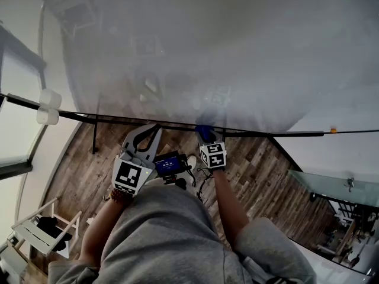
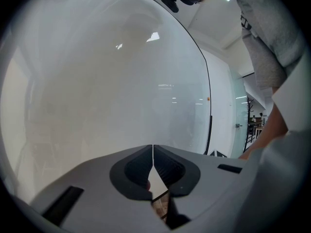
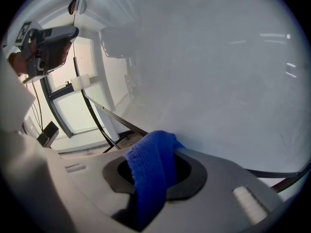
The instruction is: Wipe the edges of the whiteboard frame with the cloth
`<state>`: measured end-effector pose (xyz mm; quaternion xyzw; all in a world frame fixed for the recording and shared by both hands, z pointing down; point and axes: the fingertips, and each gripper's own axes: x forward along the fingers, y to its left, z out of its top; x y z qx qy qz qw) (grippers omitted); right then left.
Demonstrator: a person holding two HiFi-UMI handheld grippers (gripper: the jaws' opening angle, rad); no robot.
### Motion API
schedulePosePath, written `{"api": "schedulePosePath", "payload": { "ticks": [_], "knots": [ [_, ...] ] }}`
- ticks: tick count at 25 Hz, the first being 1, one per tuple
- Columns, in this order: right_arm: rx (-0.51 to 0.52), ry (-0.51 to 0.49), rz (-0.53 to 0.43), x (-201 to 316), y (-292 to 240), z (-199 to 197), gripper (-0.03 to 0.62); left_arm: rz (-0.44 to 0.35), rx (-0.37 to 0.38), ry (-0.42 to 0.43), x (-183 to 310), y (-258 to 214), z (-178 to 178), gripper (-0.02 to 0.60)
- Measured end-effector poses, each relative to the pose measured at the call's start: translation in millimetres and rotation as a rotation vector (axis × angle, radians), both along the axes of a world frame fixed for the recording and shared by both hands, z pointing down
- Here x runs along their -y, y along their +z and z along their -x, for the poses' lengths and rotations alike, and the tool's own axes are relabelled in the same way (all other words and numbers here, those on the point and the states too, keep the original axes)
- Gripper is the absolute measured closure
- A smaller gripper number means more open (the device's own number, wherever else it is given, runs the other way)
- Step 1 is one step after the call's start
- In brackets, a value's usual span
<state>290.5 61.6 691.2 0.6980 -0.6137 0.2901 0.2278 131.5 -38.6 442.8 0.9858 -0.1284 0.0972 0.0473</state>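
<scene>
while the right gripper point(image 1: 206, 136) clamps the blue cloth point(image 3: 151, 171) at the lower edge of the whiteboard frame point(image 1: 284, 134), wiping looks under way; the next move likely needs a steady slide along it. the left gripper point(image 2: 153, 165), jaws pressed together and empty, hangs beside. whether the cloth touches the frame is unclear; the upper edges are cut off.

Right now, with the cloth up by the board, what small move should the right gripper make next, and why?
Probably slide the right gripper sideways along the whiteboard's black bottom frame, with the blue cloth pressed to it. Its jaws are clamped on the cloth, which sits at that edge, and the frame runs on to both sides.
</scene>
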Motion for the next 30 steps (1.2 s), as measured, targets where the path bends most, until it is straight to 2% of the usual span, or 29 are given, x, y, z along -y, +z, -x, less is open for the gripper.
{"api": "schedulePosePath", "payload": {
  "ticks": [14,22,26,30],
  "knots": [
    [0.011,-0.033,-0.014,27.8,-0.9,36.0,0.487,-0.001,-0.003,-0.034,18.7,2.0,35.8,0.566],
    [0.016,-0.019,-0.016,39.9,-1.8,51.4,0.487,-0.006,0.014,-0.055,17.9,-0.4,60.6,0.566],
    [0.031,-0.018,-0.01,44.8,-0.7,59.0,0.487,0.005,0.053,-0.114,21.8,10.3,76.0,0.566],
    [0.046,-0.069,-0.017,47.1,-1.5,67.3,0.487,0.024,0.064,-0.186,17.7,19.9,86.8,0.566]
  ]
}}
